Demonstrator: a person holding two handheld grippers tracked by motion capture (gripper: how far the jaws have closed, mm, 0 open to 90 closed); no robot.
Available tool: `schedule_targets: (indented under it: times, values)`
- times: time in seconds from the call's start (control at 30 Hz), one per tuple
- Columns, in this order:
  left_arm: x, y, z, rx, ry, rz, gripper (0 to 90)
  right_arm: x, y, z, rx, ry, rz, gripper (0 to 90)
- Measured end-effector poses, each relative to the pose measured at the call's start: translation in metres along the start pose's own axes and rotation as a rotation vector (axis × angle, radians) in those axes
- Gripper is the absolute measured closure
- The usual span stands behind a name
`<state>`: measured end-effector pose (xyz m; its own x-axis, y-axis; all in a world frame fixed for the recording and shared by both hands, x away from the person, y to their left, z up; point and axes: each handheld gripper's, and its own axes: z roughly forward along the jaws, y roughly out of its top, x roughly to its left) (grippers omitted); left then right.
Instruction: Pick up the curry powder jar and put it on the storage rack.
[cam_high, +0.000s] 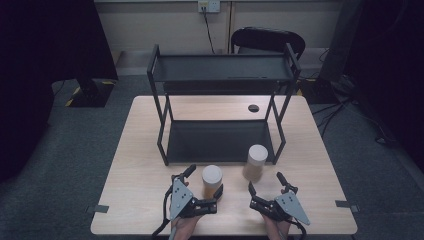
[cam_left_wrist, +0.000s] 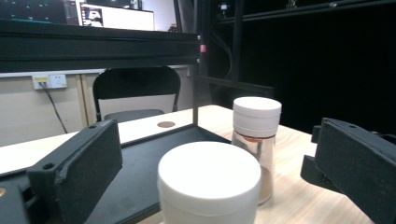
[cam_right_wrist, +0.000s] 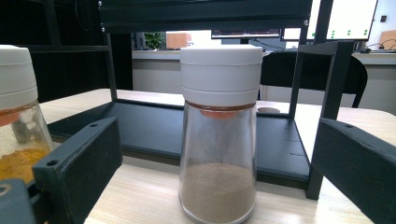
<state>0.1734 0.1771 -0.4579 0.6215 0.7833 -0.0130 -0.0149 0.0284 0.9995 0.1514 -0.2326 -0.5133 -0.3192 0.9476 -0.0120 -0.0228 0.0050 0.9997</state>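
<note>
While upright, both jars (cam_high: 211, 181) between open jaws.

We see a light wooden bench (cam_high: 140, 165) standing on grey carpet. A black two-tier metal rack (cam_high: 220, 70) stands on its far half, the lower shelf (cam_high: 215, 140) resting on the bench top. Near the bench's far edge, behind the rack, we see a dark round cable hole (cam_high: 253, 108). Two white-capped glass jars stand directly on the wood just in front of the rack: one with orange powder (cam_high: 211, 181) at centre, one with brown powder (cam_high: 255, 162) to its right, close to the rack's front right leg.
</note>
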Motion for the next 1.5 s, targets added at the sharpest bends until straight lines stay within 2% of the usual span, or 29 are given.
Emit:
schedule_targets:
  times: [0.2,0.33,0.43,0.73,0.93,1.33,1.5]
  values:
    - [-0.003,-0.006,0.005,0.026,0.008,-0.013,3.2,0.0,0.0,0.0,0.0,0.001,0.0,0.9]
    - [-0.001,-0.01,0.007,0.048,0.008,-0.032,8.9,0.0,0.0,0.0,0.0,0.001,0.0,0.9]
    - [-0.002,-0.012,0.009,0.067,0.019,-0.026,9.5,0.0,0.0,0.0,0.0,0.001,0.0,0.9]
    - [0.001,-0.014,0.014,0.111,0.022,-0.041,16.8,0.0,0.0,0.0,0.0,0.002,0.0,0.9]
    - [0.007,-0.014,0.019,0.139,0.001,-0.064,23.3,0.0,0.0,0.0,0.0,0.003,0.0,0.9]
    - [0.007,-0.017,0.019,0.146,-0.002,-0.069,30.9,-0.001,0.0,0.0,0.0,0.003,0.0,0.9]
    - [0.007,-0.018,0.019,0.143,-0.003,-0.057,33.0,-0.001,0.0,0.0,0.0,0.003,0.0,0.9]
